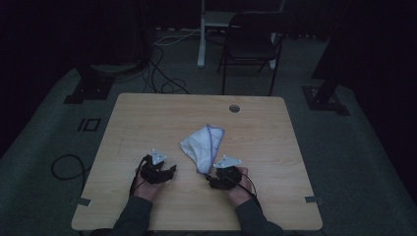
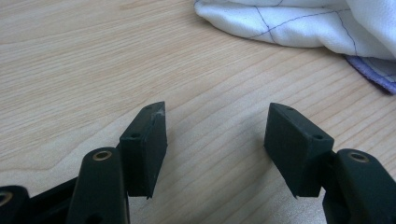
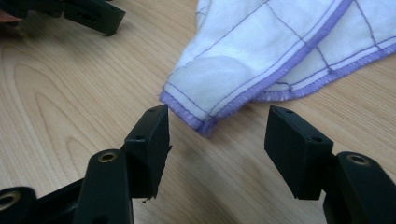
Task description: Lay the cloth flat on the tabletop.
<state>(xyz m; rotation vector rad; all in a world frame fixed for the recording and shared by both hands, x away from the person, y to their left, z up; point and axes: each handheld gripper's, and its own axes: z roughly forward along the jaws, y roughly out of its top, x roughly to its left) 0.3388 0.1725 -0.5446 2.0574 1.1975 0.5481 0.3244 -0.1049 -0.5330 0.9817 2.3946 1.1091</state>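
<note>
Where table (image 1: 147,123) centre lies, white cloth (image 1: 202,142) crumpled, purple-edged corner toward right gripper (image 3: 215,133): jaws spread, nothing pinched, corner just ahead. Left gripper (image 2: 215,128): jaws spread, low over bare wood, cloth apart.

**Cloth between and beyond 2 claws**

The cloth (image 1: 202,144) lies on the surface (image 1: 147,118), near its middle. The left claw (image 1: 169,169) sits nearer the person, left of the cloth and apart from it. The right claw (image 1: 210,178) sits just before the cloth's near corner, which points into its gap without touching. Behind the surface, a chair (image 1: 248,44) stands on the floor; cables (image 1: 162,78) lie to its left.
</note>
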